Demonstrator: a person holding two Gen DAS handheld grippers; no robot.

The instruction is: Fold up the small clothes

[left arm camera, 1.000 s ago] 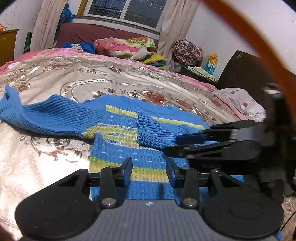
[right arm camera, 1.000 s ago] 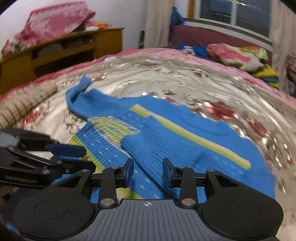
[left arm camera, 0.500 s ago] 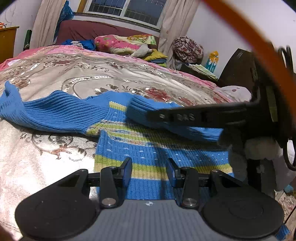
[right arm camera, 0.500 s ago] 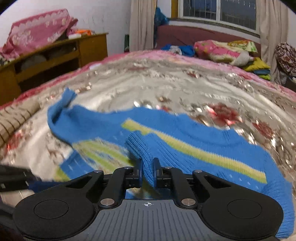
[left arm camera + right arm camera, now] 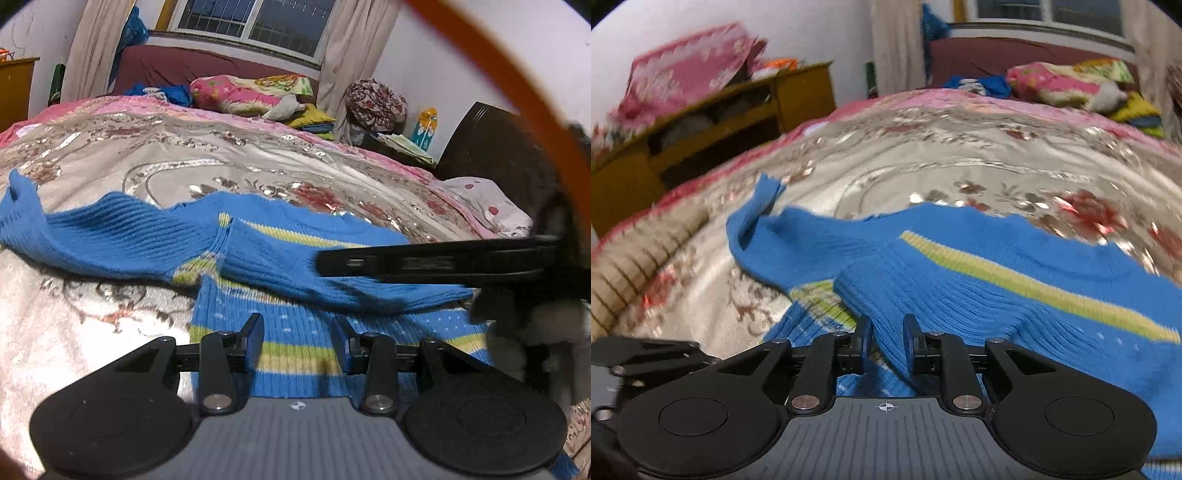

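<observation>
A small blue knit sweater (image 5: 295, 332) with yellow-green stripes lies on the bed, one sleeve stretched out to the left (image 5: 92, 236). Its other sleeve (image 5: 295, 266) is folded across the body. My left gripper (image 5: 297, 328) is open and empty, hovering over the sweater's lower part. My right gripper (image 5: 885, 341) is shut on the folded sleeve (image 5: 923, 295); in the left wrist view it reaches in from the right as a dark bar over that sleeve. The sweater (image 5: 997, 258) fills the middle of the right wrist view.
The bed has a shiny floral cover (image 5: 221, 155). Pillows and folded cloths (image 5: 243, 96) lie at its far end under a window. A wooden cabinet (image 5: 713, 125) stands left of the bed. A dark headboard (image 5: 491, 140) is at the right.
My right gripper closed on the folded sleeve and has carried it leftward across the sweater body. My left gripper stayed open and nearly still.
</observation>
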